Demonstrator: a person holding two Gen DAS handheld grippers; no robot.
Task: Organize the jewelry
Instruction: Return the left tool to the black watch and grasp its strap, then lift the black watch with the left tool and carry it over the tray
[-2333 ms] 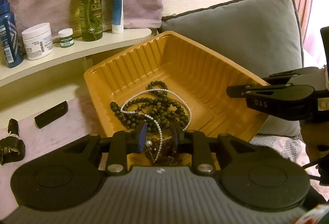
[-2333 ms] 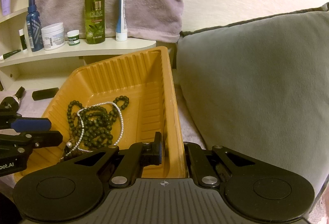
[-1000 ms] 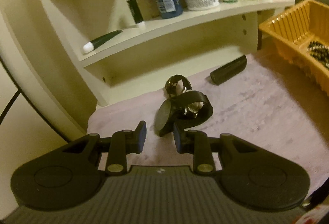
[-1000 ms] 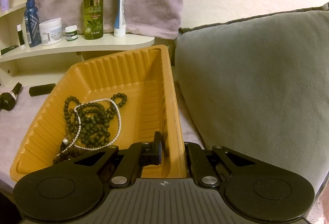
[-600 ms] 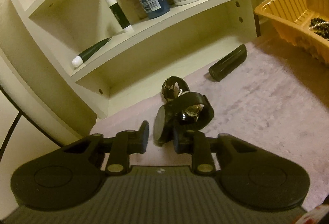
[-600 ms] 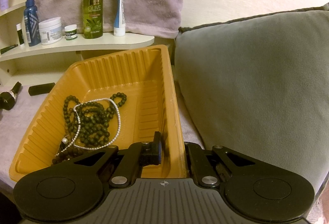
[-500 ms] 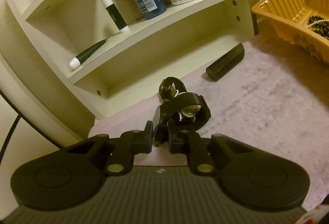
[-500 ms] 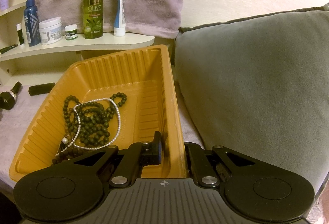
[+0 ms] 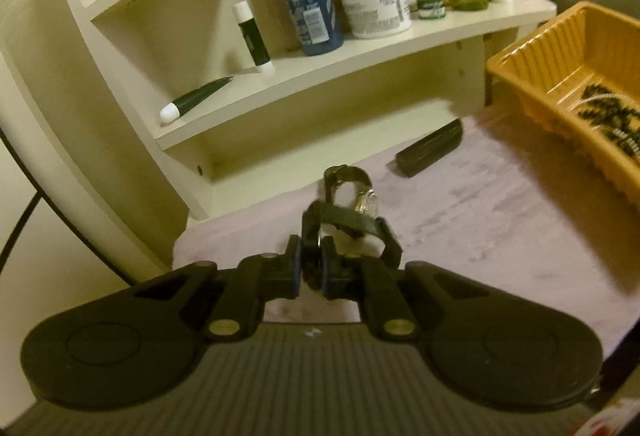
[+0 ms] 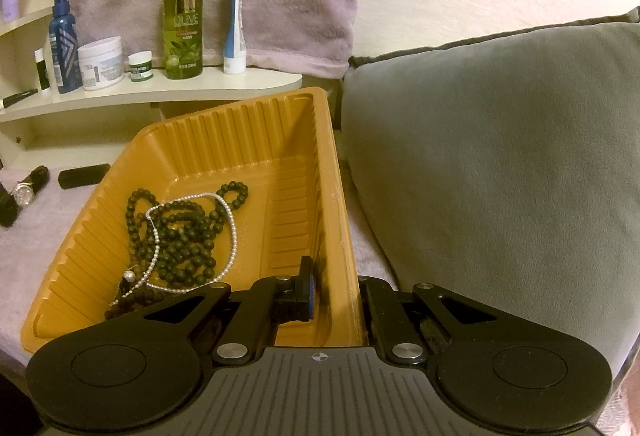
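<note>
A black-strapped watch (image 9: 352,221) with a silver face sits on the mauve cloth (image 9: 500,236) below the shelf. My left gripper (image 9: 310,265) is closing, and its pads press on the near loop of the strap. Behind it stands another dark strap loop (image 9: 344,174); I cannot tell if it is a separate watch. The orange ribbed tray (image 10: 200,124) holds a dark bead necklace (image 10: 184,232) and a thin pearl string (image 10: 232,236). My right gripper (image 10: 336,296) is shut on the tray's right wall. The watch (image 10: 23,193) also shows at the far left of the right wrist view.
A black bar (image 9: 430,152) lies on the cloth between the watch and the tray (image 9: 520,76). The cream shelf (image 9: 360,64) carries a blue bottle, a white jar, a small pot, a green bottle and tubes. A grey cushion (image 10: 500,176) presses against the tray's right side.
My left gripper left the tray, swung over to the watch, narrowed its jaws onto the strap and rose slightly. The right gripper and the tray have kept still.
</note>
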